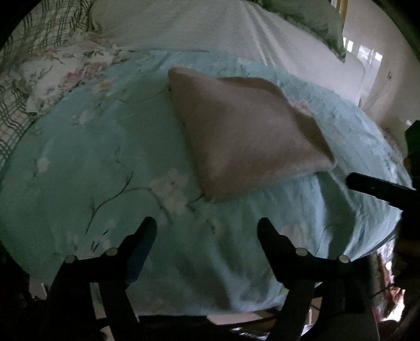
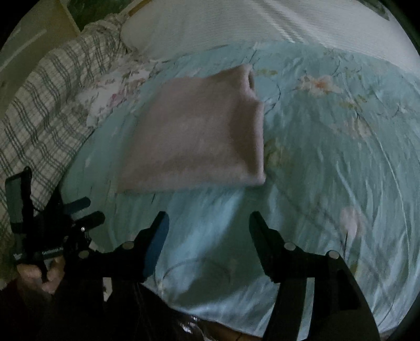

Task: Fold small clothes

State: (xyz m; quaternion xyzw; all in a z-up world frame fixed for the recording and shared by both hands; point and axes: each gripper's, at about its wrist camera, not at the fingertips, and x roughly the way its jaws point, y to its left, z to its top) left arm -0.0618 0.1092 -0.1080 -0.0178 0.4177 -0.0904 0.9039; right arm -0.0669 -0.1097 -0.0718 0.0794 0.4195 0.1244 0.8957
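A small pale pink garment (image 1: pixel 249 133) lies folded into a flat rectangle on the light blue floral bedspread (image 1: pixel 92 162). It also shows in the right wrist view (image 2: pixel 194 136), with a rolled edge at its far right. My left gripper (image 1: pixel 207 228) is open and empty, hovering over the bedspread just short of the garment's near corner. My right gripper (image 2: pixel 208 221) is open and empty, a little in front of the garment's near edge. The right gripper's finger (image 1: pixel 380 186) shows at the right in the left wrist view. The left gripper (image 2: pixel 81 209) shows at the lower left in the right wrist view.
A white ribbed blanket (image 1: pixel 197 26) covers the bed beyond the bedspread. A plaid quilt (image 2: pixel 39 110) and a floral pillow (image 1: pixel 60 70) lie to the left. A green pillow (image 1: pixel 315 18) sits at the far right. The bed's near edge (image 1: pixel 236 309) is right below my grippers.
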